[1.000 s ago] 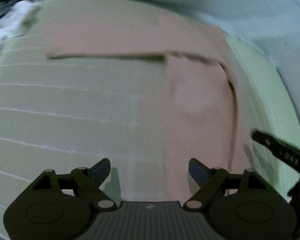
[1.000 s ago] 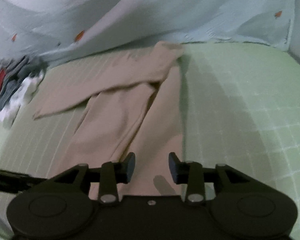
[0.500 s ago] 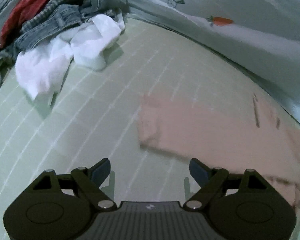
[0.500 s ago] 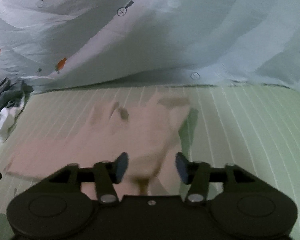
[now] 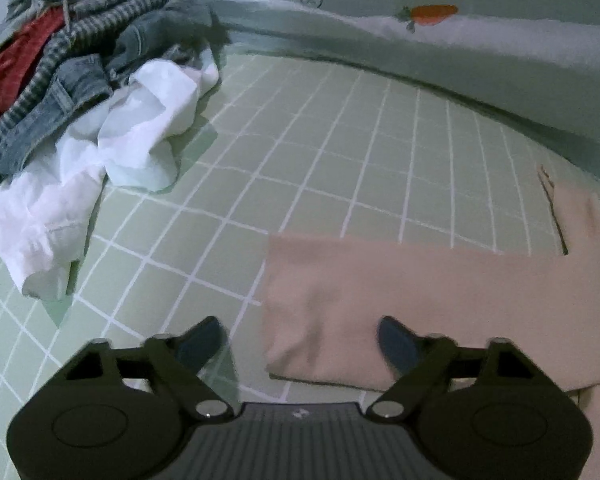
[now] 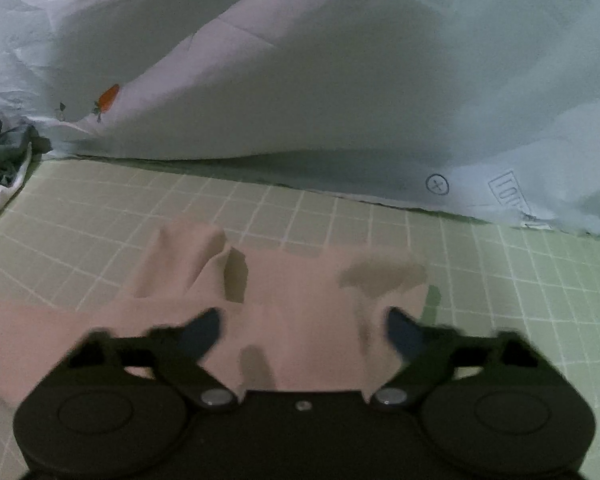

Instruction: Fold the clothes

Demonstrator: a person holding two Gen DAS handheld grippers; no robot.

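The left tongs (image 5: 300, 340) stand apart at the bottom of the left wrist view and their jaws are closing; the near left corner of the pink garment (image 5: 400, 300) lies between them, with the right finger over the cloth and the left finger over bare mat, neither pad pressing on it. The right tongs (image 6: 304, 332) also stand apart and are closing, low in the right wrist view, with the pink garment (image 6: 292, 312) spread between the fingers; the picture is blurred there and no grip shows. The garment lies flat on the green gridded mat (image 5: 320, 168), a long band running to the right edge of the left view, its left end square and folded over. In the right view its far edge is rumpled into a raised fold at centre left. In the upper left of the left view sits a pile of clothes (image 5: 72, 52), with a white garment (image 5: 100, 160) spilling toward the centre, well apart from the pink one. Bare mat lies between them. A pale printed sheet (image 6: 340, 80) rises along the far edge of the mat.
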